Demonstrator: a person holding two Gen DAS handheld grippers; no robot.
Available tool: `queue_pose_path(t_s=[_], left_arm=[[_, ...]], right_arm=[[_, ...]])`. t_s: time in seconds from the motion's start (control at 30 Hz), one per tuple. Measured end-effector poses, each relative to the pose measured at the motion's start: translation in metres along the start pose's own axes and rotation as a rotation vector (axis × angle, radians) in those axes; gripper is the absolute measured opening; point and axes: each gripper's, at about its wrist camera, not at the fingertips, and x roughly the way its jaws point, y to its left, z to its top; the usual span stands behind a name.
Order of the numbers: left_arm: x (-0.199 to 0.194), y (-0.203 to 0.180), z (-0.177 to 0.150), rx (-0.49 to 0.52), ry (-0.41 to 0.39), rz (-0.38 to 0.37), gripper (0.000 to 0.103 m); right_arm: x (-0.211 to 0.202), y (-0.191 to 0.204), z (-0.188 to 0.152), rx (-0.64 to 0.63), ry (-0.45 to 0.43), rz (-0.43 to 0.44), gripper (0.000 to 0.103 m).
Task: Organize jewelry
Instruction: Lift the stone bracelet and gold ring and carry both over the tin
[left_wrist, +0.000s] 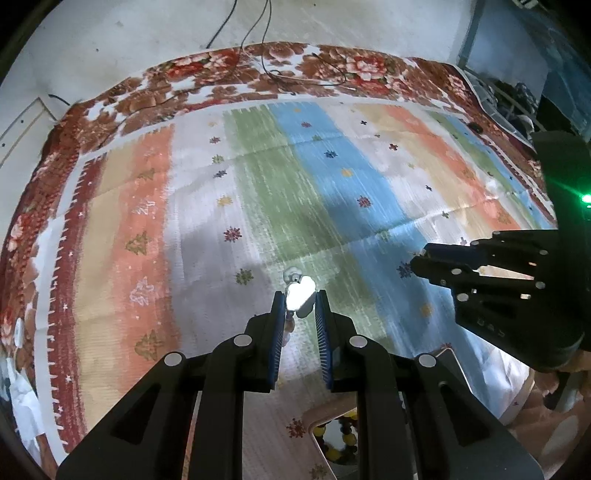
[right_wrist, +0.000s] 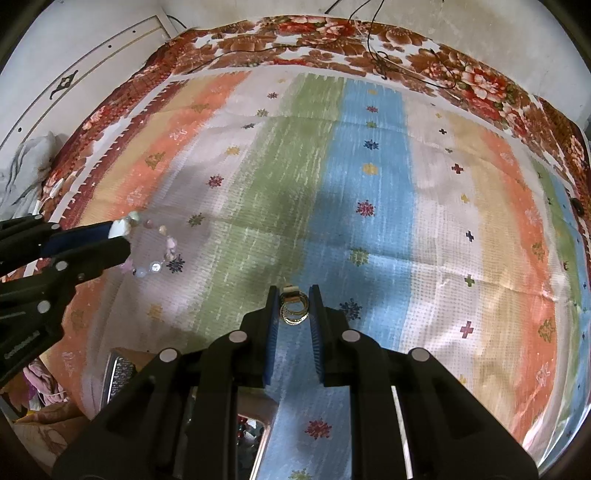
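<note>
My left gripper (left_wrist: 300, 297) is shut on a pale bead bracelet (left_wrist: 300, 291), gripping its large white heart-shaped stone above the striped mat. In the right wrist view the same bracelet (right_wrist: 162, 251) hangs as a loop of pastel beads from the left gripper (right_wrist: 122, 234) at the left edge. My right gripper (right_wrist: 293, 295) is shut on a bunch of thin gold rings (right_wrist: 293, 308) with a small tag, held above the mat. The right gripper also shows in the left wrist view (left_wrist: 419, 260) at the right, its hold hidden there.
A striped pastel mat (left_wrist: 258, 177) lies over a floral red blanket (left_wrist: 258, 62). A tray (left_wrist: 334, 439) with yellow and dark beads sits under the left gripper. A metal tray (right_wrist: 118, 376) and a box with coloured beads (right_wrist: 255, 432) lie below the right gripper. Black cables (left_wrist: 266, 55) trail at the back.
</note>
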Motion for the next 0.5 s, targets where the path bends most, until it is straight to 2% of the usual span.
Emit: queue_pose_path(t_s=[0.33, 0.5], left_arm=[[-0.018, -0.001, -0.009, -0.025, -0.035, 0.001, 0.016], [-0.034, -0.007, -0.016, -0.028, -0.064, -0.012, 0.016]], right_arm=[[-0.018, 0.011, -0.013, -0.015, -0.024, 0.010, 0.017], [-0.039, 0.019, -0.020, -0.024, -0.064, 0.023, 0.017]])
